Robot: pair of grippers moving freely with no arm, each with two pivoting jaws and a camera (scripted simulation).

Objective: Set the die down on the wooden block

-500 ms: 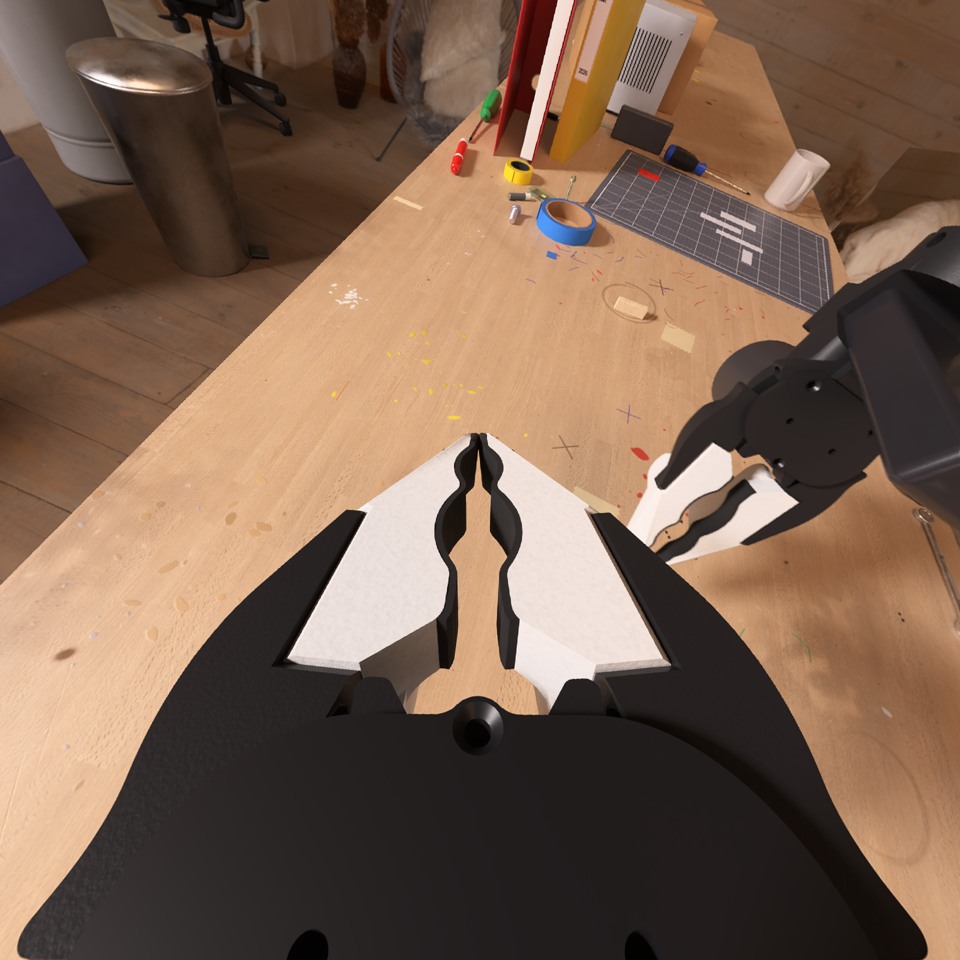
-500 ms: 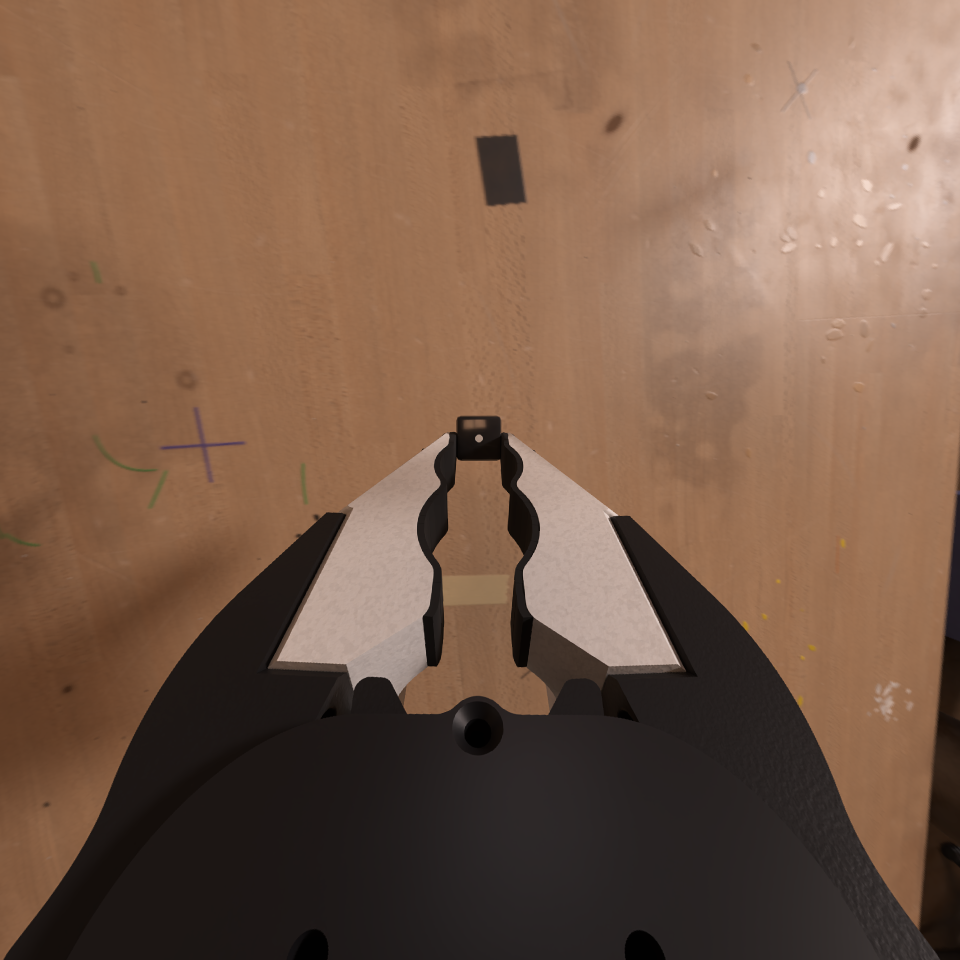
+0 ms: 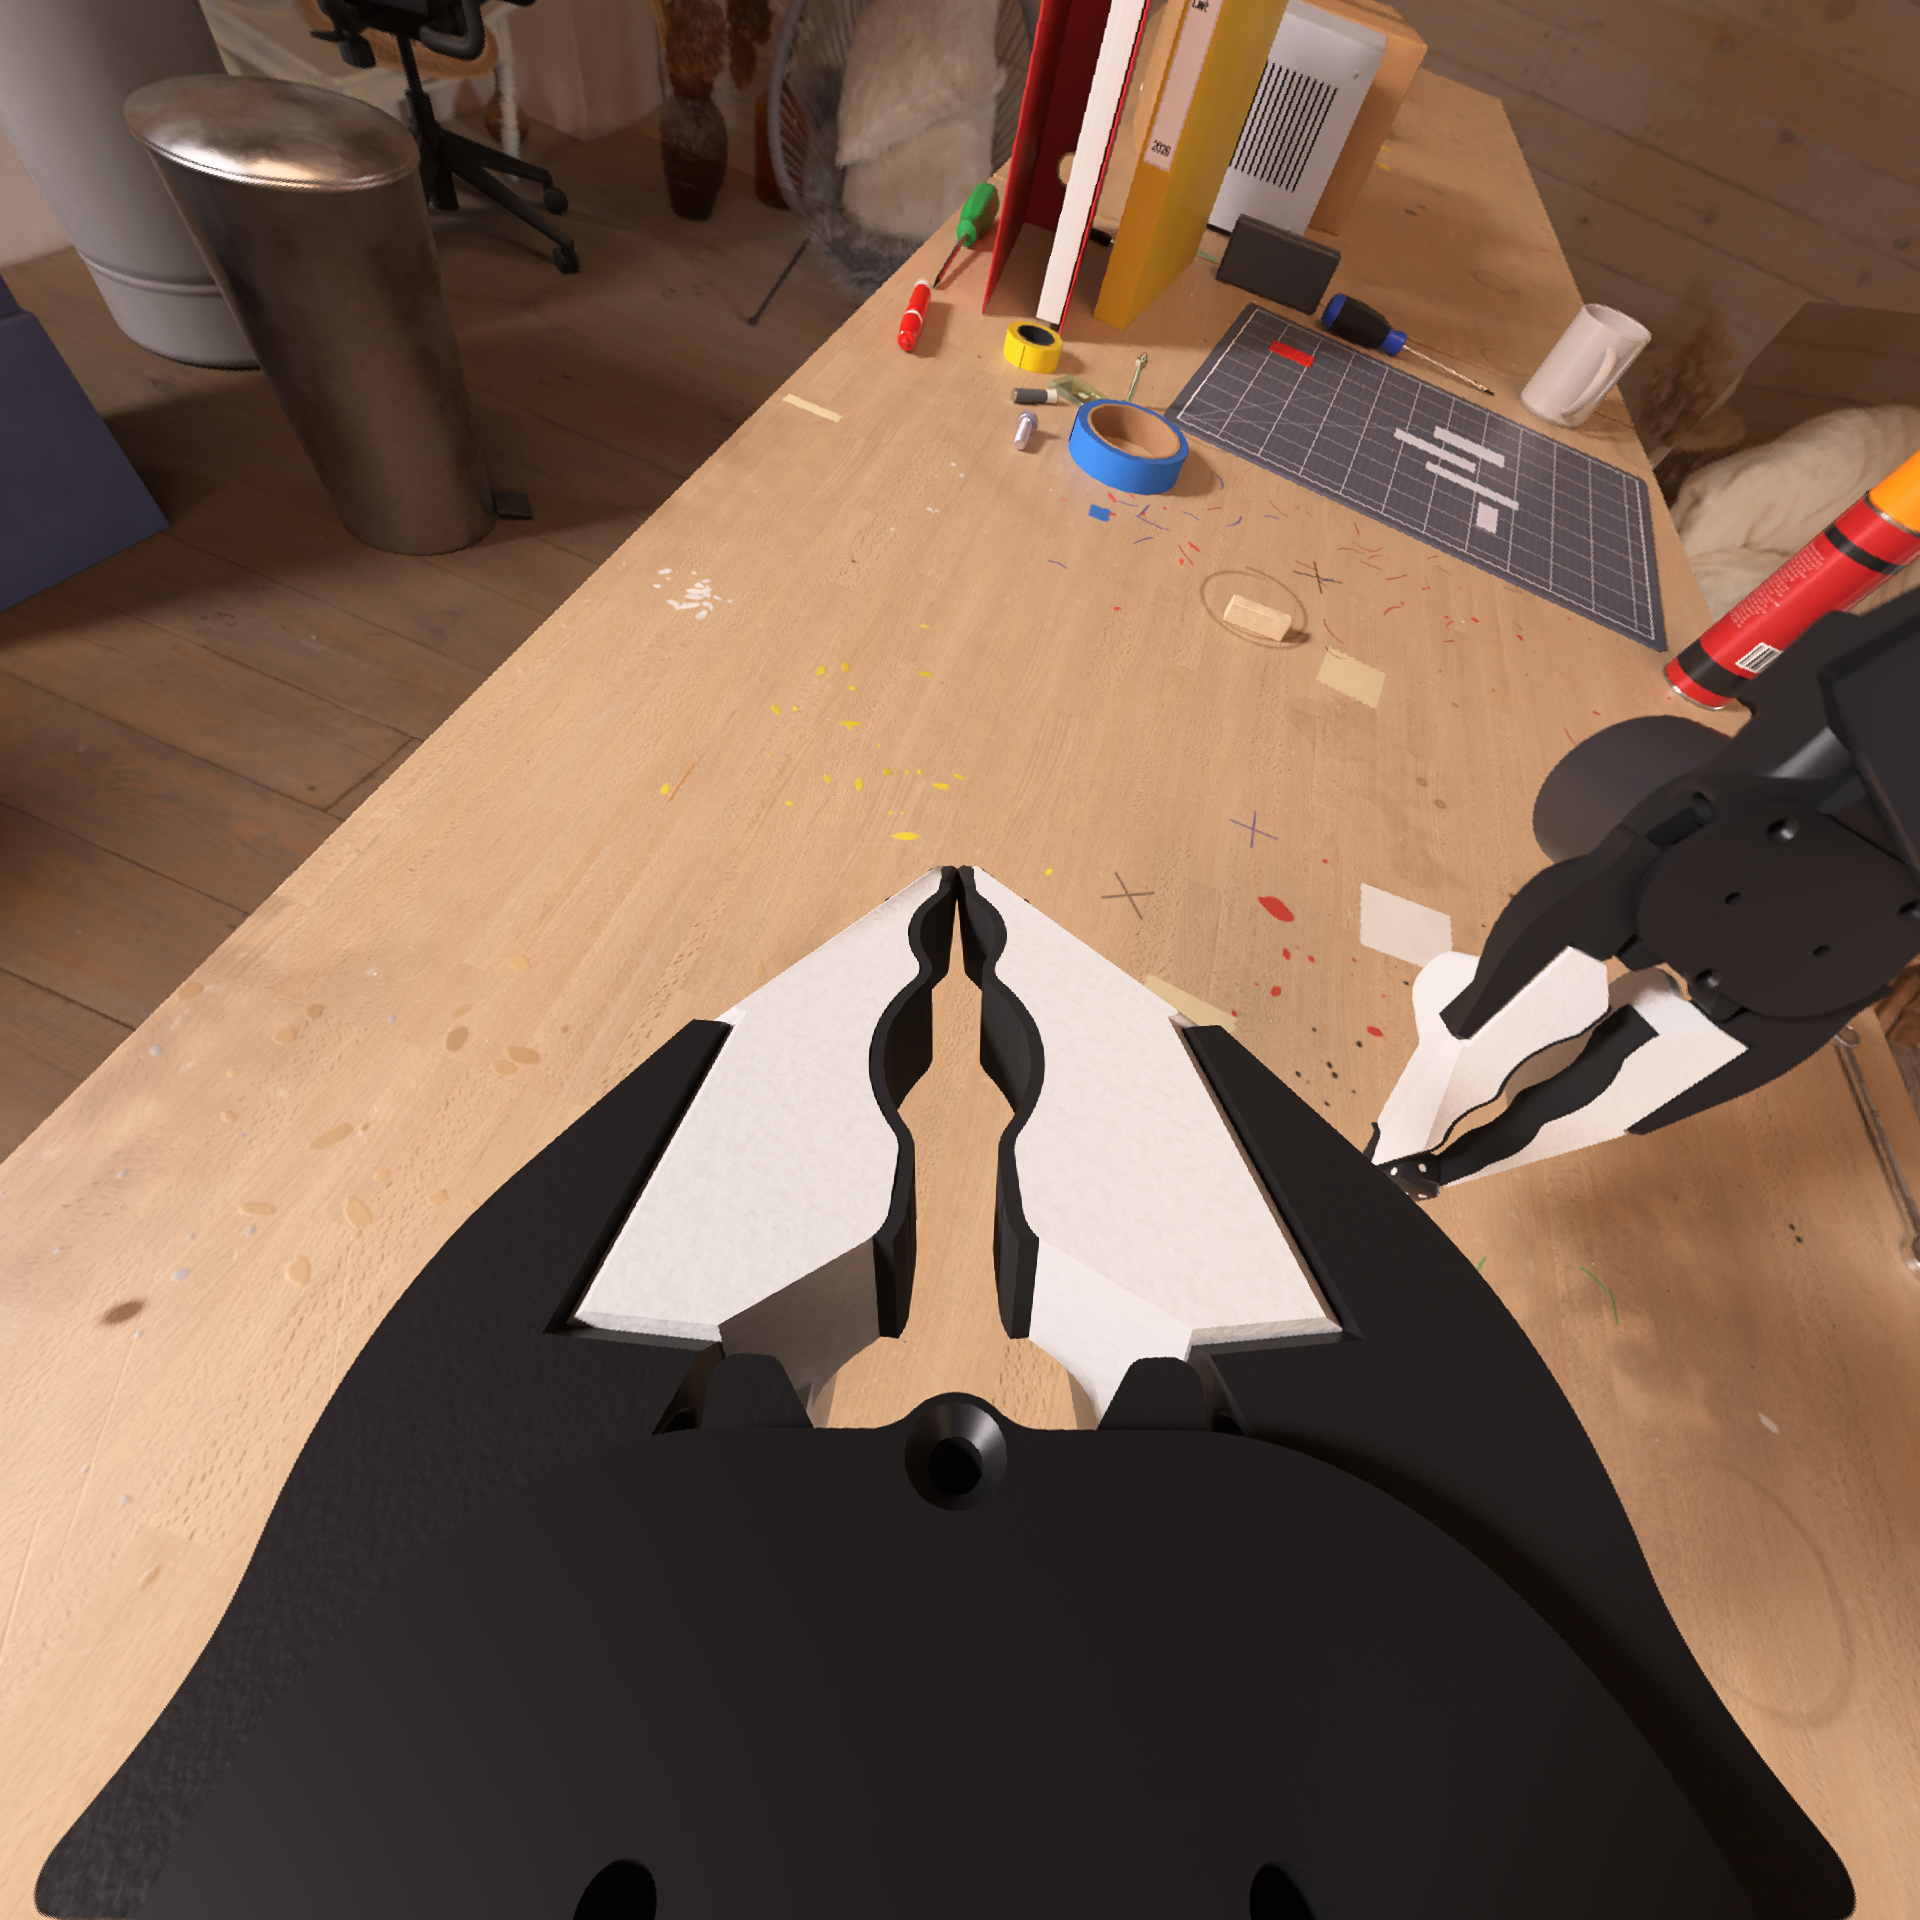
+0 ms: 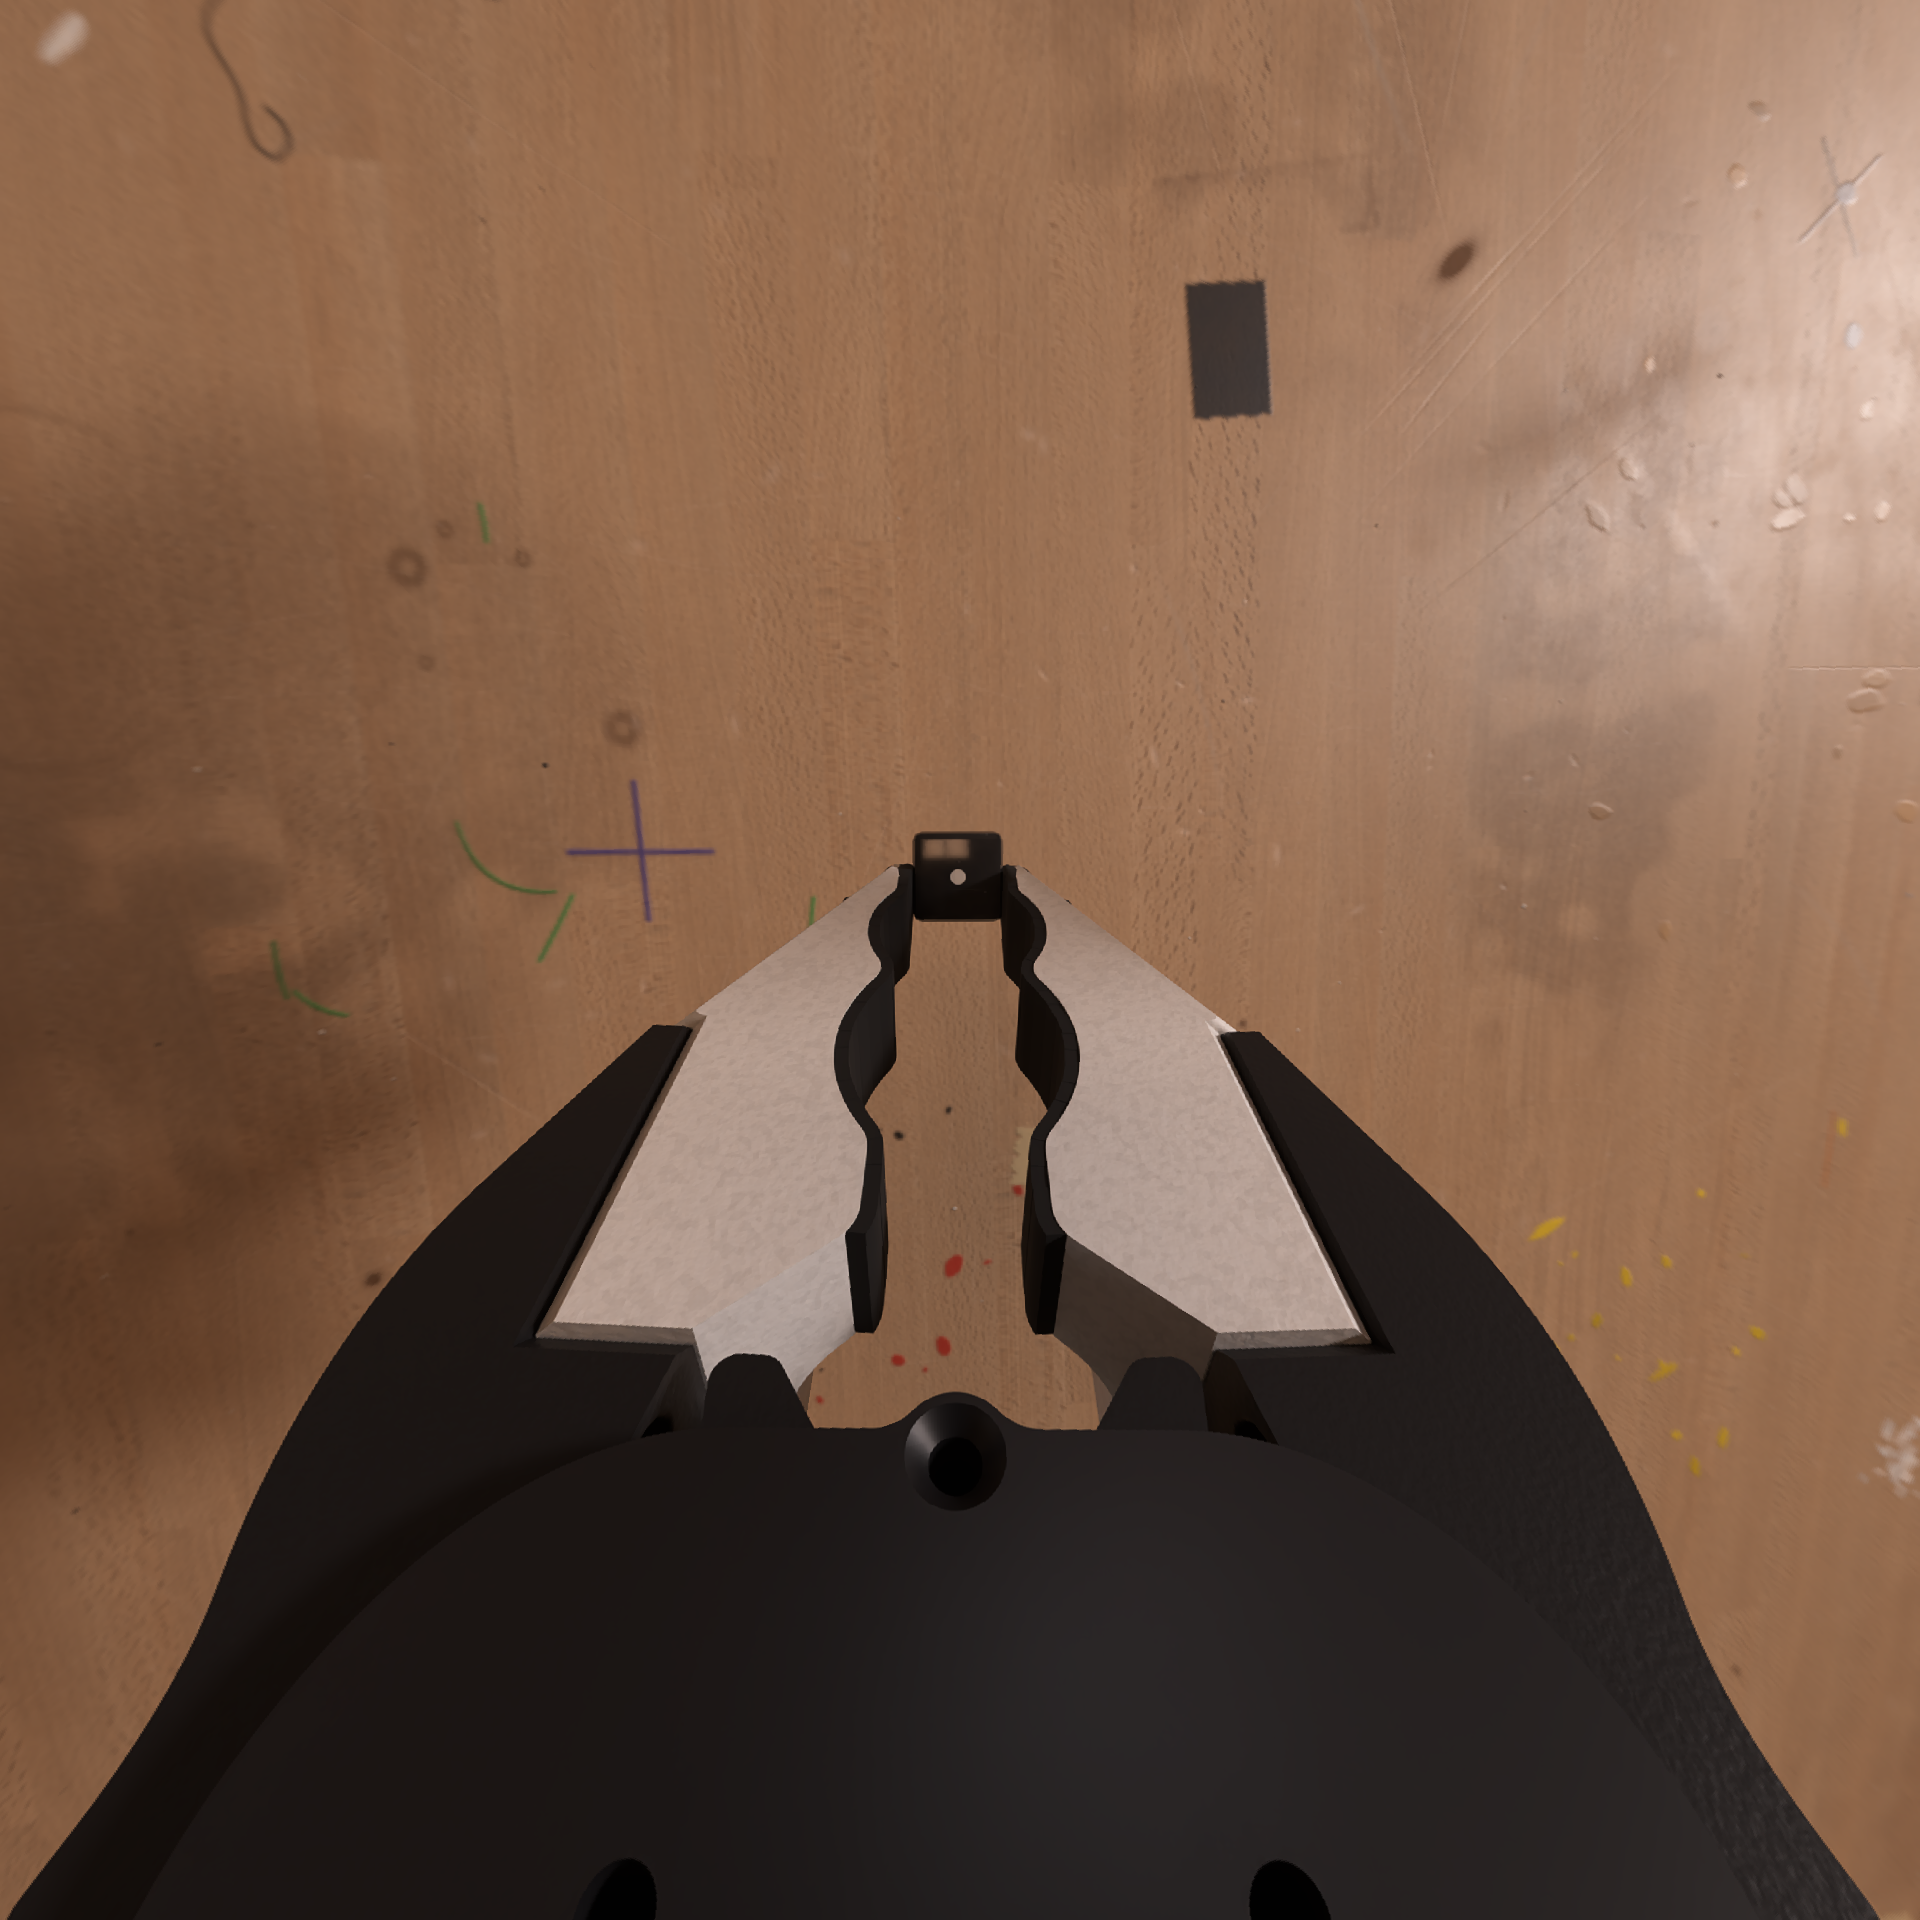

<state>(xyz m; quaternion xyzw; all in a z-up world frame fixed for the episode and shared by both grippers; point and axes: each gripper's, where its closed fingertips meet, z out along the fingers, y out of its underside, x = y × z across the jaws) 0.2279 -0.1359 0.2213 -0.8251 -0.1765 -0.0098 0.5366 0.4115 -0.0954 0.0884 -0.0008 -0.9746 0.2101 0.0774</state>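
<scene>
My right gripper (image 4: 956, 896) is shut on a small black die (image 4: 957, 864), pinched at the very fingertips above the wooden table top (image 4: 1039, 582). In the left wrist view the right gripper (image 3: 1405, 1162) reaches in from the right, tilted down, with the die (image 3: 1417, 1177) at its tips. The wooden block (image 3: 1257, 616), small and pale, lies inside a drawn ring far up the table, well away from the die. My left gripper (image 3: 956, 881) is shut and empty, hovering over the table.
A blue tape roll (image 3: 1127, 447), a grey cutting mat (image 3: 1434, 468), a white mug (image 3: 1579, 364), a red can (image 3: 1787, 603) and standing binders (image 3: 1122, 156) sit at the far end. The table's left edge (image 3: 582, 665) drops to the floor. A black tape patch (image 4: 1228, 348) lies ahead.
The right gripper with the die has shifted nearer and lower in the left wrist view, uncovering the red can. In its own view the table has slid to the right. The left gripper has stayed put.
</scene>
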